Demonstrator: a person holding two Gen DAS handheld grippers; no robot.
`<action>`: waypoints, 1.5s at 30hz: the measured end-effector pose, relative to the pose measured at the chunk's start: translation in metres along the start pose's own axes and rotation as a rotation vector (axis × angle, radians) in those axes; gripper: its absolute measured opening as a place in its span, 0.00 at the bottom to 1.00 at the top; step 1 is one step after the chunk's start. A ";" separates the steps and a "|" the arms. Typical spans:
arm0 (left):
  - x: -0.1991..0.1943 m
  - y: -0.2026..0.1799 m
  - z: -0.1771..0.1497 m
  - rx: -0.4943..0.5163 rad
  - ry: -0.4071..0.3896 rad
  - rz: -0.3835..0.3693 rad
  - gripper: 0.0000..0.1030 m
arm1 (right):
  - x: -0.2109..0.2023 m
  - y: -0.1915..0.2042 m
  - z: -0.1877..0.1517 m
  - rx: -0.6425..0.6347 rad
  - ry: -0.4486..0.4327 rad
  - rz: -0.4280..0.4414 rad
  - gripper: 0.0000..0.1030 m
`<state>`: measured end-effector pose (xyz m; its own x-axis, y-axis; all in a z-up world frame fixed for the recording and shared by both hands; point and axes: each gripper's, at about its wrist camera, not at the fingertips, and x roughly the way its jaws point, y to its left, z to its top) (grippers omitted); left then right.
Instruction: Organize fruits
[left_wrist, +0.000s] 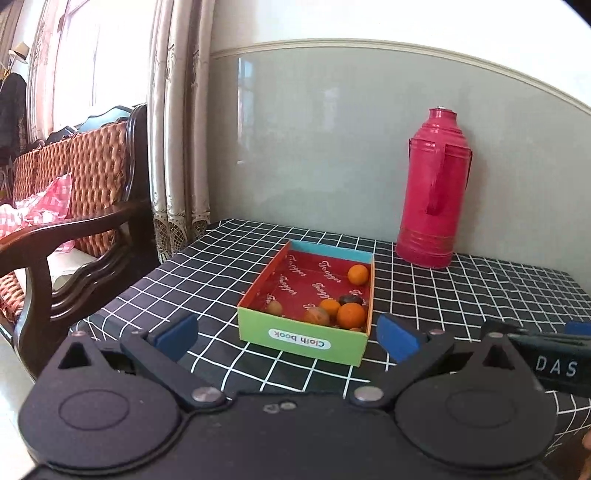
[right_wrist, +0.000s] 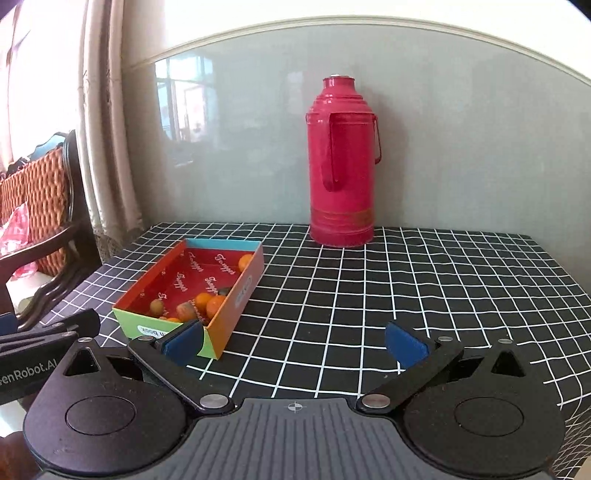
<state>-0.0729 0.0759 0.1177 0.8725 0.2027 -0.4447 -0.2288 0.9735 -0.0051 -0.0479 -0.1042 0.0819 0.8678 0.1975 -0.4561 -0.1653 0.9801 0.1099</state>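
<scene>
An open cardboard box (left_wrist: 303, 341) with a green front, orange sides and a red lining sits on the checked tablecloth. It holds several fruits: oranges (left_wrist: 351, 315), one orange (left_wrist: 358, 274) at the back, brownish fruits (left_wrist: 316, 316) and a dark one (left_wrist: 349, 298). The box also shows in the right wrist view (right_wrist: 236, 295) with its fruits (right_wrist: 216, 306). My left gripper (left_wrist: 288, 338) is open and empty just before the box. My right gripper (right_wrist: 295, 341) is open and empty, to the right of the box, its left pad by the box's near corner.
A tall pink thermos (left_wrist: 432, 188) stands at the back by the wall, also in the right wrist view (right_wrist: 341, 162). A wooden wicker chair (left_wrist: 74, 206) is left of the table (right_wrist: 406, 295). Curtains (left_wrist: 177, 129) hang at the back left.
</scene>
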 end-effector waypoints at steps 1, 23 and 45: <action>0.000 0.000 -0.001 0.004 0.001 0.001 0.94 | 0.001 0.000 0.000 0.002 0.002 0.000 1.00; 0.004 0.002 0.000 0.000 0.012 -0.001 0.95 | 0.006 0.000 -0.001 -0.001 0.016 0.005 1.00; 0.010 0.003 -0.002 0.002 0.042 -0.001 0.95 | 0.005 0.002 -0.004 -0.019 -0.002 -0.020 1.00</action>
<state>-0.0660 0.0809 0.1115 0.8538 0.1967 -0.4820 -0.2266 0.9740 -0.0039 -0.0456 -0.1016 0.0762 0.8719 0.1780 -0.4562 -0.1569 0.9840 0.0842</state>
